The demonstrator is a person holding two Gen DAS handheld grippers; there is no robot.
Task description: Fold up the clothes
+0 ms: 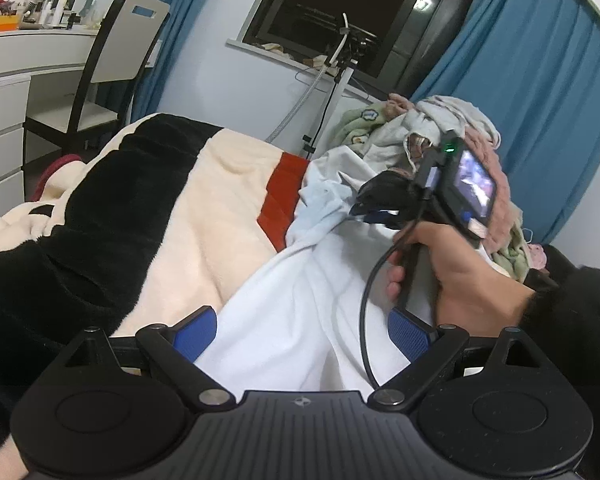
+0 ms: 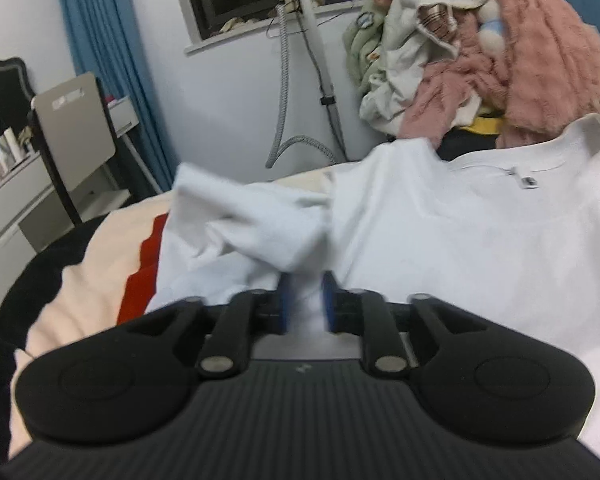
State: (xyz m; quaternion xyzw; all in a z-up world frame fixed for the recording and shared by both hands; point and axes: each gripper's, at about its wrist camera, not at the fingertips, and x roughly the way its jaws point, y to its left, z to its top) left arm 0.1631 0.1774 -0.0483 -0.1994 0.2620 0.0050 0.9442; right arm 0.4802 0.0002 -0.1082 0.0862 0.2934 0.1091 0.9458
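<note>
A white cotton T-shirt (image 2: pixel 480 240) lies spread over a plush blanket (image 1: pixel 204 216) banded in cream, black and red; its ribbed collar with a small sewn tag sits at the upper right of the right wrist view.

At the lower centre of that view, the right gripper (image 2: pixel 307 300) has its blue ribbed pads close together with a bunched fold of the shirt's sleeve between them. The picture is blurred, so I cannot tell whether the pads press the cloth or merely flank it.

In the left wrist view the left gripper (image 1: pixel 306 332) stands wide open along the bottom edge, its blue pads on either side of a smooth ridge of the same white fabric and not pinching it. A bare hand (image 1: pixel 460 276) at the right of that frame grasps the other gripper's black handle.

Behind, at the upper right, a heap of laundry (image 2: pixel 500 52) mixes fuzzy pink fleece, pale green and off-white pieces.
</note>
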